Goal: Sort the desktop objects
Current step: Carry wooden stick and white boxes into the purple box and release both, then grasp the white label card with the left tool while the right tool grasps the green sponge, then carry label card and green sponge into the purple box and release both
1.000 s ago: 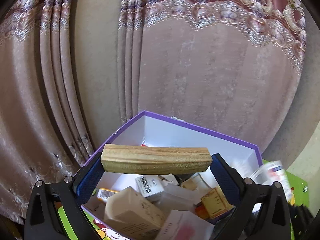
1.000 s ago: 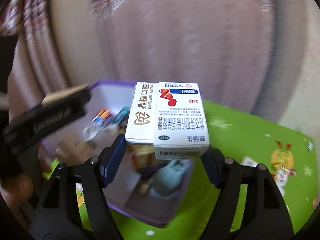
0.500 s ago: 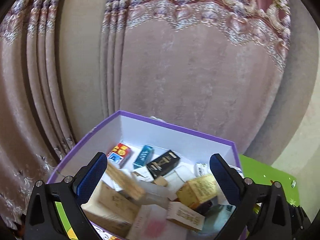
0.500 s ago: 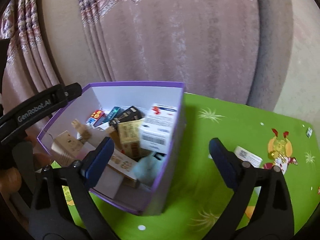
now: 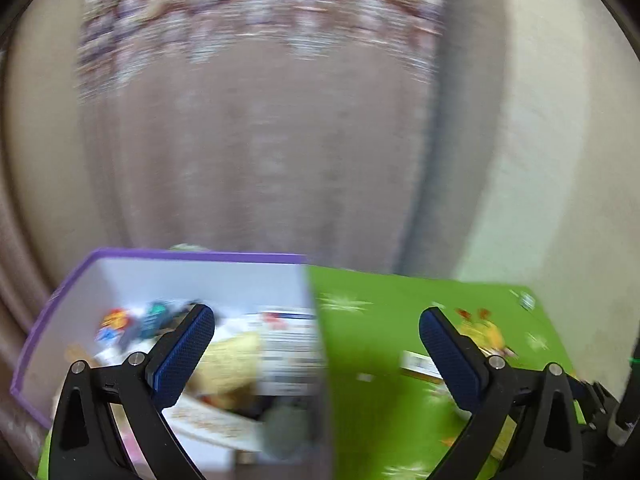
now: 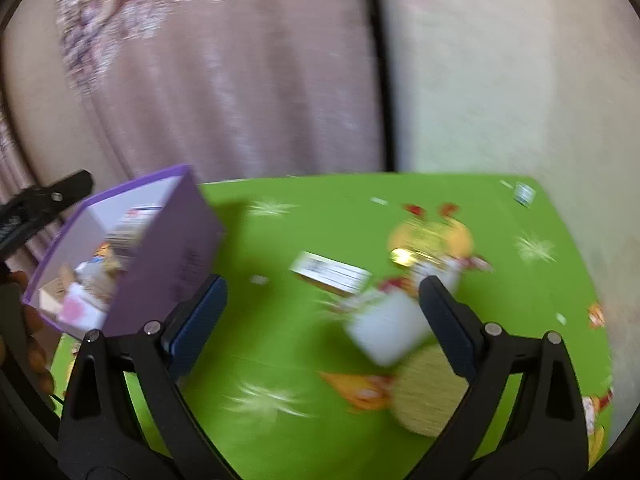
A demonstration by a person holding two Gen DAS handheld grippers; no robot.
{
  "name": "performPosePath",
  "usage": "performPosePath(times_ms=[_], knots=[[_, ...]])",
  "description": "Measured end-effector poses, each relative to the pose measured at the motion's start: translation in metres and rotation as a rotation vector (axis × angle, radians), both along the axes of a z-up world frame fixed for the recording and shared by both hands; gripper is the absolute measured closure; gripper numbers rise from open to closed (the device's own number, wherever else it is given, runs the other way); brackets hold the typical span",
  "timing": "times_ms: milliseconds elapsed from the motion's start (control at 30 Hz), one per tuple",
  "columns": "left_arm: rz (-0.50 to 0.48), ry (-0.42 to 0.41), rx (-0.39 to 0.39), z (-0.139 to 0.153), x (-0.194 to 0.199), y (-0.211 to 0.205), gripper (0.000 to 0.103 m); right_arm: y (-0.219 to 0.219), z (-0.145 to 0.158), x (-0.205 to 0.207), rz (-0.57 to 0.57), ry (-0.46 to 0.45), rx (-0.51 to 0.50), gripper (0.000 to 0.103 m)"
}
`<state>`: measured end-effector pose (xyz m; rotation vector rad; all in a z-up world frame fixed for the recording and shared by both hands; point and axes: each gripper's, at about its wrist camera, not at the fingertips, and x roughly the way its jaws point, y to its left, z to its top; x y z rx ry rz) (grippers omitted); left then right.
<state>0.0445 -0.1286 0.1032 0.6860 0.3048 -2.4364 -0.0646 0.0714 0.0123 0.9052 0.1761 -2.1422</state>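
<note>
Both pairs of tongs stand wide open and hold nothing. The right tongs [image 6: 322,316] have just been opening; nothing sits between them. Under them lies the green surface [image 6: 280,344] with cartoon pictures. On it, blurry, I count three loose things: a flat white box [image 6: 330,272] at 12 o'clock, a white box [image 6: 386,330] and a round straw thing [image 6: 428,396] at 3 o'clock. One purple box [image 6: 168,252] full of small packs sits at 10 o'clock. The left tongs [image 5: 316,344] hang over its right edge. One pink curtain [image 5: 260,140] and a pale wall [image 6: 500,80] stand behind.

Both tongs now empty, wooden block and cartons dropped into purple box [image 5: 168,257]
</note>
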Motion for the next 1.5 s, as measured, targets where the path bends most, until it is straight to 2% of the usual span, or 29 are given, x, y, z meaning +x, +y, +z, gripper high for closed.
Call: performPosePath(times_ms=[133, 233, 367, 500, 667, 900, 933, 967, 1000, 1033, 1067, 1100, 1133, 1300, 1500], knots=[[-0.178, -0.055, 0.013, -0.014, -0.042, 0.030, 0.000, 0.031, -0.018, -0.016, -0.064, -0.015, 0.052, 0.004], [-0.245, -0.123, 0.070, -0.035, -0.072, 0.036, 0.000, 0.049, -0.035, -0.023, -0.058, -0.031, 0.099, 0.003], [-0.277, -0.224, 0.133, -0.070, -0.108, 0.036, 0.000, 0.058, -0.051, -0.030, -0.019, -0.052, 0.129, 0.002], [-0.288, -0.310, 0.149, -0.098, -0.131, 0.037, 0.000, 0.052, -0.062, -0.030, 0.027, -0.048, 0.162, 0.002], [-0.300, -0.377, 0.182, -0.124, -0.148, 0.032, 0.000, 0.043, -0.080, -0.027, 0.087, -0.035, 0.209, 0.002], [-0.326, -0.448, 0.213, -0.150, -0.163, 0.027, 0.002, 0.037, -0.091, -0.032, 0.092, -0.037, 0.244, 0.002], [-0.328, -0.455, 0.214, -0.152, -0.163, 0.027, 0.003, 0.036, -0.092, -0.031, 0.095, -0.029, 0.249, 0.002], [-0.333, -0.462, 0.175, -0.152, -0.163, 0.030, 0.009, 0.036, -0.091, -0.031, 0.095, -0.026, 0.250, 0.003], [-0.344, -0.456, 0.172, -0.151, -0.164, 0.032, 0.016, 0.036, -0.091, -0.030, 0.093, -0.024, 0.248, 0.004], [-0.348, -0.454, 0.167, -0.150, -0.164, 0.033, 0.020, 0.036, -0.091, -0.030, 0.093, -0.023, 0.246, 0.007], [-0.350, -0.452, 0.164, -0.148, -0.163, 0.034, 0.032, 0.036, -0.090, -0.029, 0.096, -0.020, 0.243, 0.009], [-0.349, -0.453, 0.163, -0.146, -0.163, 0.034, 0.035, 0.036, -0.088, -0.027, 0.099, -0.018, 0.241, 0.016], [-0.346, -0.460, 0.163, -0.146, -0.163, 0.034, 0.035, 0.036, -0.087, -0.026, 0.105, -0.017, 0.238, 0.021], [-0.345, -0.439, 0.151, -0.137, -0.157, 0.036, 0.035, 0.038, -0.085, -0.024, 0.087, -0.021, 0.251, 0.021], [-0.342, -0.370, 0.121, -0.104, -0.136, 0.043, 0.035, 0.045, -0.066, -0.016, 0.058, 0.014, 0.228, 0.021]])
